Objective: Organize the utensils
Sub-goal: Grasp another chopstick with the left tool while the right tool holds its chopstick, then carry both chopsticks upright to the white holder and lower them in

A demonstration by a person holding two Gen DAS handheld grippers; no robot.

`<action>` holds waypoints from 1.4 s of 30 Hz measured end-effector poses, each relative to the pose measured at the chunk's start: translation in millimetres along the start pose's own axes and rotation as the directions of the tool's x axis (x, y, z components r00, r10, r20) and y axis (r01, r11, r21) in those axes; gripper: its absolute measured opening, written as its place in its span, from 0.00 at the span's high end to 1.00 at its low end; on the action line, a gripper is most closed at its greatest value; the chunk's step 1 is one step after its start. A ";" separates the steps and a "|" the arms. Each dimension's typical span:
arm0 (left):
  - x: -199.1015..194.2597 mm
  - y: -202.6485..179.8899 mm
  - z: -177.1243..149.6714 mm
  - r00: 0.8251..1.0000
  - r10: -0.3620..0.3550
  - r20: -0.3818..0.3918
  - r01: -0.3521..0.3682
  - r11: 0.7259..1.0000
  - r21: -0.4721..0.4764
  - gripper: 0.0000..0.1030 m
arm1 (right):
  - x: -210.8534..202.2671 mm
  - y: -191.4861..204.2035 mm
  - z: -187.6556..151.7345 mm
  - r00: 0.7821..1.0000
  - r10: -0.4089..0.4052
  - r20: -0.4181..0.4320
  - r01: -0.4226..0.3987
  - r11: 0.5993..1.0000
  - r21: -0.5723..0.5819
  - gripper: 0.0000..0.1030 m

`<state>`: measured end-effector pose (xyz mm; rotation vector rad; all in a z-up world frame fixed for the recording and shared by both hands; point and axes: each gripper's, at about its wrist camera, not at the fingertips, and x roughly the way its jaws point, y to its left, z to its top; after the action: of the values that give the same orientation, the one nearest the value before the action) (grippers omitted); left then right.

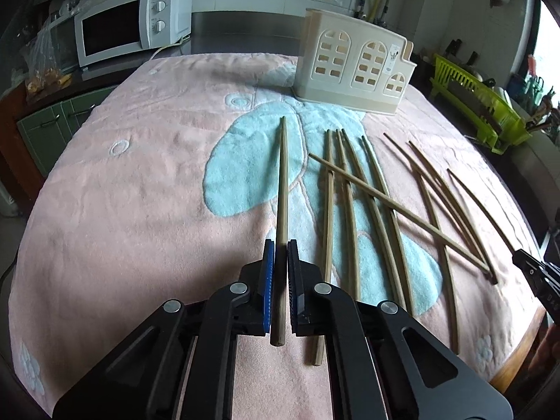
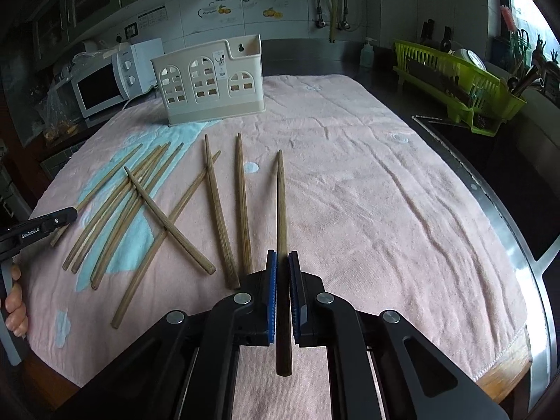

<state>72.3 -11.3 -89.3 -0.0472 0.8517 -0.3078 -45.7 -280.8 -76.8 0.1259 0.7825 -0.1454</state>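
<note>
Now each claw (image 1: 281, 245) (image 2: 282, 253) pinches one chopstick (image 1: 282, 189) (image 2: 280, 203) lengthwise.

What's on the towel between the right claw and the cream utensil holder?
Right wrist view: bare pink towel, overhung by the right claw's held chopstick, before the holder.

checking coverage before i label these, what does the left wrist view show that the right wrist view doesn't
Only the left wrist view: the left claw shut on a chopstick, seen close up.

Only the right wrist view: the right claw shut on its own chopstick, a soap bottle, and fingers of the person's left hand.

Both: the cream utensil holder, the loose chopsticks on the pink towel, the microwave and the green dish rack.
</note>
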 end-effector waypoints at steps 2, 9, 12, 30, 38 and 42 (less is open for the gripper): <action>-7.0 0.6 4.2 1.000 -0.020 0.024 0.020 1.000 -0.010 0.95 | -8.9 -0.1 6.2 0.999 0.004 0.034 -0.003 1.000 -0.007 0.93; -32.2 1.5 19.7 0.989 -0.076 0.124 0.080 0.997 -0.023 0.95 | -30.5 1.4 34.2 0.990 0.024 0.141 -0.020 0.999 -0.031 0.93; -41.1 -0.3 30.4 0.982 -0.083 0.169 0.086 0.996 -0.012 0.95 | -33.6 2.5 50.6 0.983 0.052 0.176 -0.047 0.998 -0.031 0.93; -34.5 -4.8 18.4 0.994 -0.081 0.068 0.076 0.994 0.074 0.90 | -31.9 4.1 86.7 0.966 0.119 0.230 -0.117 0.993 -0.024 0.93; -7.3 0.3 -9.2 0.999 -0.033 -0.036 0.036 0.996 0.080 0.68 | -31.9 6.1 88.6 0.964 0.126 0.236 -0.120 0.992 -0.040 0.94; 3.6 3.9 -11.9 0.998 -0.015 -0.065 0.019 0.997 0.068 0.69 | -31.4 7.6 88.2 0.964 0.125 0.236 -0.117 0.992 -0.048 0.94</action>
<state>66.5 -7.7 -100.5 0.0195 0.9045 -0.3560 -5.3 -285.4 7.9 0.1220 0.5350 -0.0301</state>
